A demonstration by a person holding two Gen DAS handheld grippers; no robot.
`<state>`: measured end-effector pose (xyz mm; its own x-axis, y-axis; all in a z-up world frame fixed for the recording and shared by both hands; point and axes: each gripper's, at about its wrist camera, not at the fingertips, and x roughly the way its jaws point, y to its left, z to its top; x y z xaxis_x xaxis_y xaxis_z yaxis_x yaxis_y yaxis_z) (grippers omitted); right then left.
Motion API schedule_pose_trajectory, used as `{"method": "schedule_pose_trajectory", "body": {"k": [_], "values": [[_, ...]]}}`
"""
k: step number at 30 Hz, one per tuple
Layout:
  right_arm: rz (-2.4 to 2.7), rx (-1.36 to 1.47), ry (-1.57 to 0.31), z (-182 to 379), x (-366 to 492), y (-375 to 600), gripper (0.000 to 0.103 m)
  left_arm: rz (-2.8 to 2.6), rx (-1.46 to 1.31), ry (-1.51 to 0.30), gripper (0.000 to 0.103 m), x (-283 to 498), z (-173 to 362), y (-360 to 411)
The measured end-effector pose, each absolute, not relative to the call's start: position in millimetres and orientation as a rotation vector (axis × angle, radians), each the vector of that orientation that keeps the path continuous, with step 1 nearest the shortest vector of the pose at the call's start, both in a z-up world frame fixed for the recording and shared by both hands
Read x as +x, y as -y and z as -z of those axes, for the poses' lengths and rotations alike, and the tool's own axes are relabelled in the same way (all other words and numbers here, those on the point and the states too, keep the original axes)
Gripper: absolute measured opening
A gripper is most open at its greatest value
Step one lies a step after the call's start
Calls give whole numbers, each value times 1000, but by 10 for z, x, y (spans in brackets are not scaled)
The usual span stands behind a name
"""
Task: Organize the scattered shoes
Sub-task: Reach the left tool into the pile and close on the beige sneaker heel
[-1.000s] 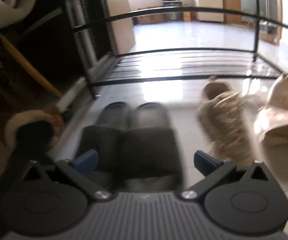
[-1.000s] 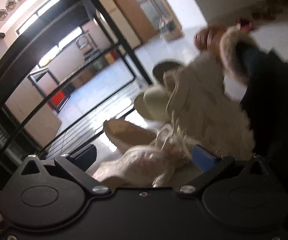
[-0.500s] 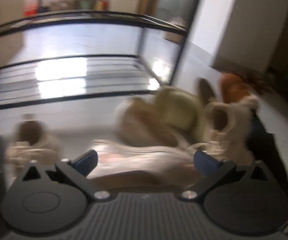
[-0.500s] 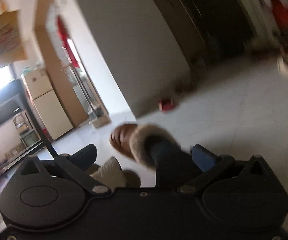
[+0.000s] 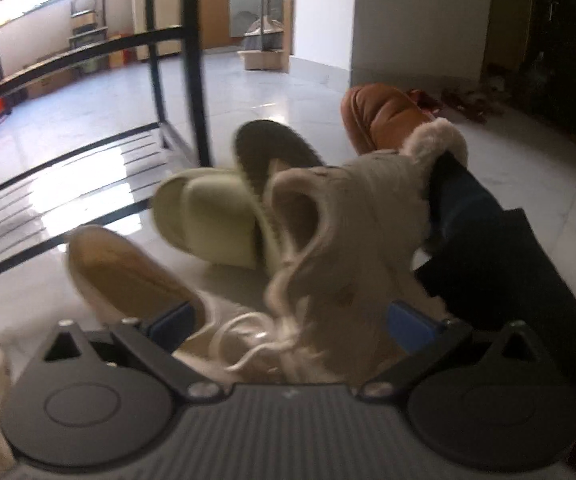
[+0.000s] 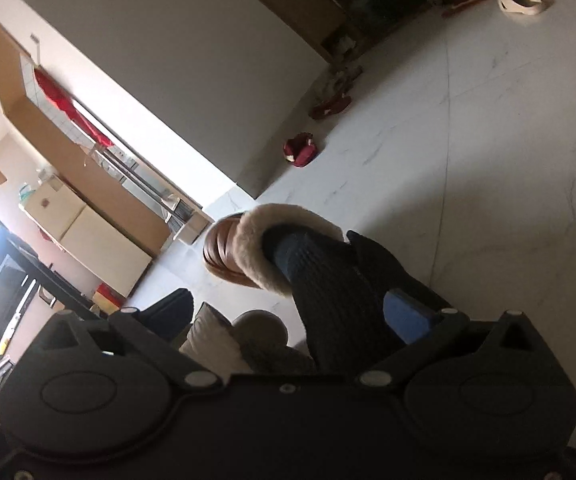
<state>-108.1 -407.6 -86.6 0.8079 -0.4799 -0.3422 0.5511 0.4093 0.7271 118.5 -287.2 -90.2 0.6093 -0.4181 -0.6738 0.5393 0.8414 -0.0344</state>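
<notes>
A: Where do the left tongs stand?

B: Spread wide, low over a heap of shoes. A beige sneaker with loose laces lies between the fingers; I can't tell if either pad touches it. A second sneaker lies on its side by the left finger, and a pale slipper lies just ahead, sole-up partner behind it.

A: And the rack?

B: Ahead and to the left, its low shelf looks bare where I can see it.

A: The right tongs?

B: Also parted, gripping nothing. A person's leg in a brown fur-trimmed boot fills the gap, with the sneaker heap just below the left finger.

A: How to take the sneaker well?

B: I'd judge: close across the firm heel or midfoot, not the collar, and keep the laces out of the pads. Lift straight so the slipper leaning against it doesn't drag along.
</notes>
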Motion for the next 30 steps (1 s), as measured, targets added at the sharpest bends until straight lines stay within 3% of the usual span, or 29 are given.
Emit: {"method": "schedule_pose_trajectory", "body": {"k": [23, 27, 30], "values": [[613, 1015, -89, 966, -1048, 4205, 103, 633, 244, -868, 102, 1498, 1182, 3531], [610, 1004, -86, 980, -1034, 4209, 103, 654, 183, -882, 98, 1491, 1171, 3367], [609, 1011, -80, 998, -1037, 4224, 103, 662, 120, -881, 89, 1433, 1136, 3198]]}}
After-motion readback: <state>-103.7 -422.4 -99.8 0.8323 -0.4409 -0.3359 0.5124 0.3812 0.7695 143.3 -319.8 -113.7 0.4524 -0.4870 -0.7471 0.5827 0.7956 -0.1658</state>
